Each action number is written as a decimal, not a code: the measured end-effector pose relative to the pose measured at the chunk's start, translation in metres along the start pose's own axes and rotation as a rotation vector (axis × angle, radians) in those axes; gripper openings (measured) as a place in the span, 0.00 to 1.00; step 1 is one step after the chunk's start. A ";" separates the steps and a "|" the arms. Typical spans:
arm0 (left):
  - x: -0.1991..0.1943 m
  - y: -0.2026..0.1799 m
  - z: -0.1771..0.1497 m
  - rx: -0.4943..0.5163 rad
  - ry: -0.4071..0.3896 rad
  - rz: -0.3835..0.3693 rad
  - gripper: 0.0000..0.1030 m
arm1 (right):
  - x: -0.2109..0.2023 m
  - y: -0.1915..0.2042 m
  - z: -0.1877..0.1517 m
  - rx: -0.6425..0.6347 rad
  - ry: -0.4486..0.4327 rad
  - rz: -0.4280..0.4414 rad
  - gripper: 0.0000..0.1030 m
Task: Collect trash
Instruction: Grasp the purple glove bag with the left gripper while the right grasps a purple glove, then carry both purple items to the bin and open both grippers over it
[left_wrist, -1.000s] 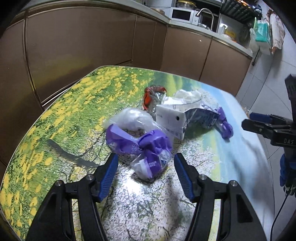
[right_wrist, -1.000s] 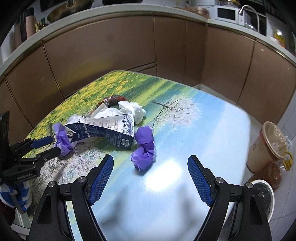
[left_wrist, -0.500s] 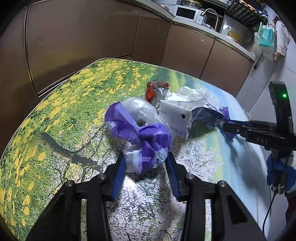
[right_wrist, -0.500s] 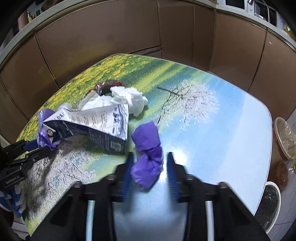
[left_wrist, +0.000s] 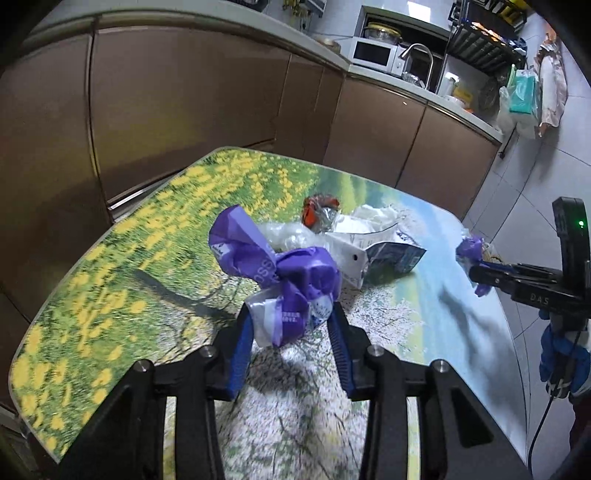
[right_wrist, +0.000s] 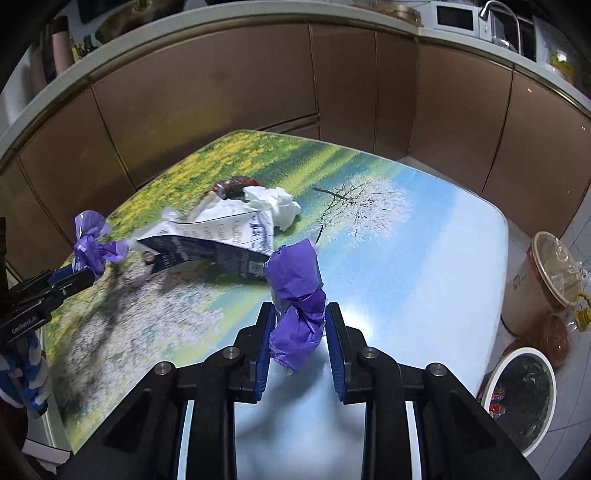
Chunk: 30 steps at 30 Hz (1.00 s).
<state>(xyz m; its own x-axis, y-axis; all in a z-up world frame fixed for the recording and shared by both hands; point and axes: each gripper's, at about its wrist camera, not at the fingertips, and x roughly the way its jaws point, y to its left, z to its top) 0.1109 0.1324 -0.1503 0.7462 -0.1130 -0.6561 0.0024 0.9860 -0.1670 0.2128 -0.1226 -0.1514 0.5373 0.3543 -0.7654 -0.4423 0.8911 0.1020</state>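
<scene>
My left gripper (left_wrist: 291, 325) is shut on a crumpled purple-and-white plastic wrapper (left_wrist: 284, 273) and holds it lifted above the table; it also shows in the right wrist view (right_wrist: 92, 243). My right gripper (right_wrist: 300, 325) is shut on a crumpled purple wrapper (right_wrist: 297, 291), raised off the table, seen small in the left wrist view (left_wrist: 471, 251). On the table lie a flattened blue-and-white carton (right_wrist: 218, 240), white crumpled tissue (right_wrist: 273, 203), a clear plastic bag (left_wrist: 284, 236) and a red wrapper (left_wrist: 319, 210).
The table (right_wrist: 406, 266) has a printed meadow-and-sky top. Brown kitchen cabinets (left_wrist: 166, 122) curve behind it. On the floor to the right stand a white-rimmed bin with a black liner (right_wrist: 521, 395) and a lined tan bucket (right_wrist: 543, 280).
Both grippers closed from wide open onto their purple wrappers and lifted them off the table. The remaining trash pile stayed in place.
</scene>
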 end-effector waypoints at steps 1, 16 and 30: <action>-0.007 -0.003 -0.001 0.008 -0.009 0.006 0.36 | -0.006 0.002 -0.003 -0.001 -0.006 0.001 0.26; -0.066 -0.083 -0.018 0.185 -0.084 0.015 0.36 | -0.088 0.014 -0.056 0.020 -0.087 0.015 0.26; -0.045 -0.194 -0.009 0.378 -0.062 -0.100 0.36 | -0.138 -0.064 -0.099 0.171 -0.167 -0.077 0.26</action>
<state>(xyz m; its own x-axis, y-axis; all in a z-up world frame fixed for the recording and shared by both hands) 0.0705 -0.0549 -0.0949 0.7684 -0.2147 -0.6029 0.3139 0.9474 0.0626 0.0957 -0.2563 -0.1149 0.6822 0.3125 -0.6610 -0.2752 0.9473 0.1638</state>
